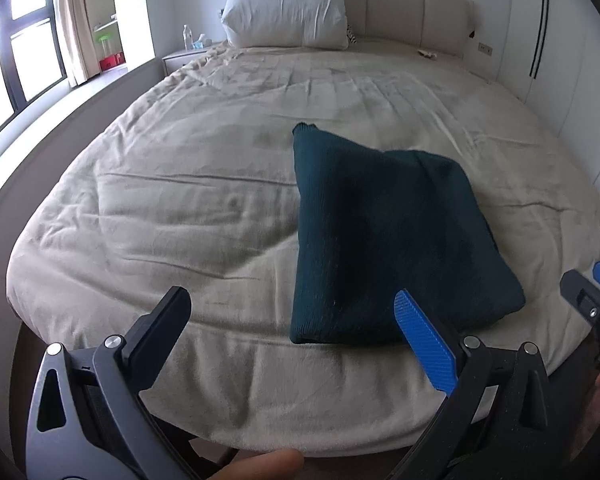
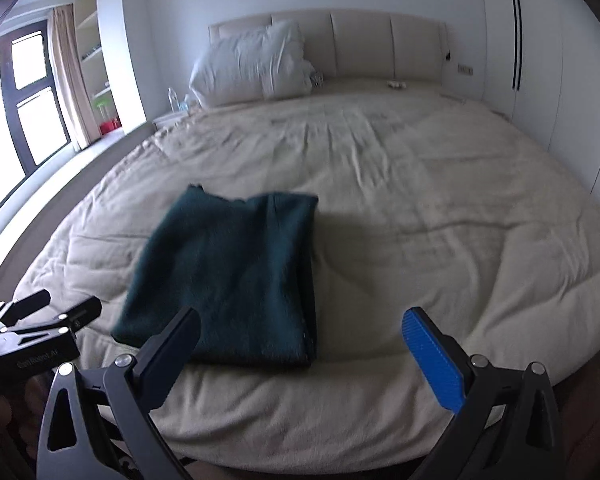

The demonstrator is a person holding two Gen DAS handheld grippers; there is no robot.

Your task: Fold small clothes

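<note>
A dark teal knitted garment (image 1: 384, 236) lies folded into a rough rectangle on the beige bed cover (image 1: 180, 184), near the bed's front edge. My left gripper (image 1: 292, 304) is open, held back from the bed's near edge, with nothing between its fingers; its blue pad overlaps the garment's near corner in the picture. In the right wrist view the same garment (image 2: 236, 276) lies left of centre. My right gripper (image 2: 300, 324) is also open and empty, pulled back over the front edge of the bed cover (image 2: 440, 208). The right gripper's tips show at the far right of the left wrist view, and the left gripper (image 2: 48, 306) shows at the far left of the right wrist view.
A white pillow (image 1: 288, 10) leans on the padded headboard (image 1: 412, 4). A nightstand with a bottle (image 1: 187, 36) stands at the bed's far left. A window (image 1: 28, 52) and curtain are on the left, white wardrobe doors (image 1: 556, 40) on the right.
</note>
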